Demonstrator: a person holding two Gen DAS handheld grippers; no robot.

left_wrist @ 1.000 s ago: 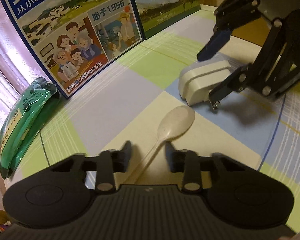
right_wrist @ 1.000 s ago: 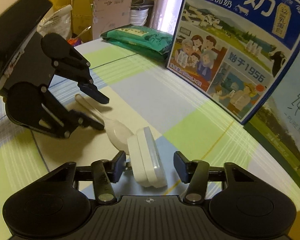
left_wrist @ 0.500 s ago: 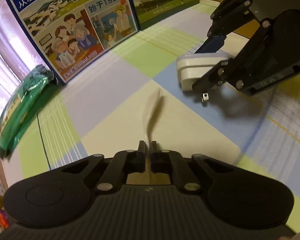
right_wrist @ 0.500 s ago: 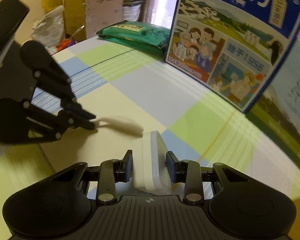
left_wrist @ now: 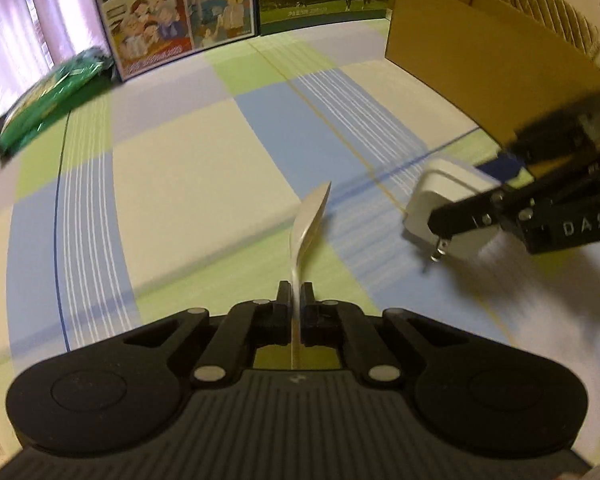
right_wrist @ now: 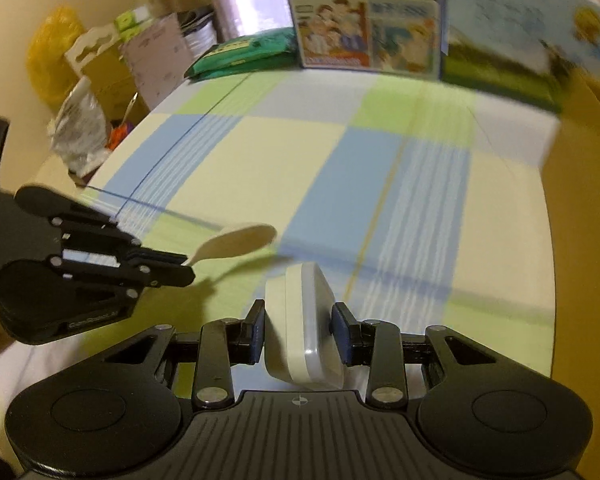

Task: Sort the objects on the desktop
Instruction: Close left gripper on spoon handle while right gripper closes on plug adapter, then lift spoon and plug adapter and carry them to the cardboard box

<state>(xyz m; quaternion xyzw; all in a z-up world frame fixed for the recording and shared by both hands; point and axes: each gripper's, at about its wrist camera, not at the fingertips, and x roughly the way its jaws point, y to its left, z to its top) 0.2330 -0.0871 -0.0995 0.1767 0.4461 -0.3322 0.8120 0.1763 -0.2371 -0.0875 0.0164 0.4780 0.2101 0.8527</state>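
My left gripper (left_wrist: pixel 295 296) is shut on the handle of a cream plastic spoon (left_wrist: pixel 309 220), held edge-on above the checked tablecloth; from the right wrist view the same spoon (right_wrist: pixel 240 240) sticks out of that gripper (right_wrist: pixel 184 264) with its bowl to the right. My right gripper (right_wrist: pixel 299 322) is shut on a white plug adapter (right_wrist: pixel 300 320), lifted off the cloth. In the left wrist view that adapter (left_wrist: pixel 444 204) hangs at the right with its metal prongs pointing down, clamped in the right gripper (left_wrist: pixel 460 208).
A brown cardboard box (left_wrist: pixel 476 56) stands at the right, close behind the adapter. Milk cartons (left_wrist: pixel 176 12) line the far edge, with a green packet (left_wrist: pixel 52 96) at the far left. Bags and packaging (right_wrist: pixel 84 128) crowd the table's left side.
Both grippers closed on their objects and lifted them off the cloth: the left took the spoon, the right the adapter. Both have swung toward the cardboard box.
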